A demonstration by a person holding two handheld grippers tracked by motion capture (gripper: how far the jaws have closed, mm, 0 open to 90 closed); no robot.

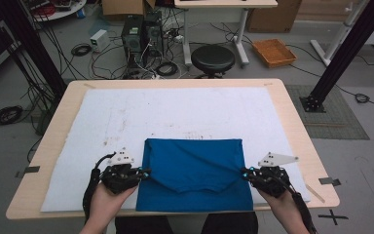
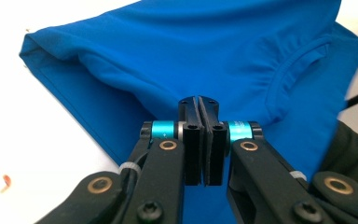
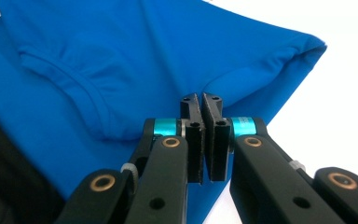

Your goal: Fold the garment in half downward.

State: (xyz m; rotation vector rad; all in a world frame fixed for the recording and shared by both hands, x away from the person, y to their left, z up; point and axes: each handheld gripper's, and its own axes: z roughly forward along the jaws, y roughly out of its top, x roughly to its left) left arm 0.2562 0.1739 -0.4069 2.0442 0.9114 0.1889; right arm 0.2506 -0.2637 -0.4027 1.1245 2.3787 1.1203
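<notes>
The blue shirt (image 1: 193, 173) lies on the white-covered tabletop (image 1: 92, 122), stretched between both sets of fingers — left gripper (image 1: 145, 172) and right gripper (image 1: 244, 172) each pinching a fold edge. Mid-fold; next, carry both edges evenly forward — then release.

Right claw (image 3: 203, 105) pinched tight on folded blue shirt (image 3: 135, 60) edge

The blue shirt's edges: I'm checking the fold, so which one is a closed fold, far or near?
The far edge of the blue shirt: it runs straight and doubled over, whereas the near edge lies flat as a single layer.
</notes>
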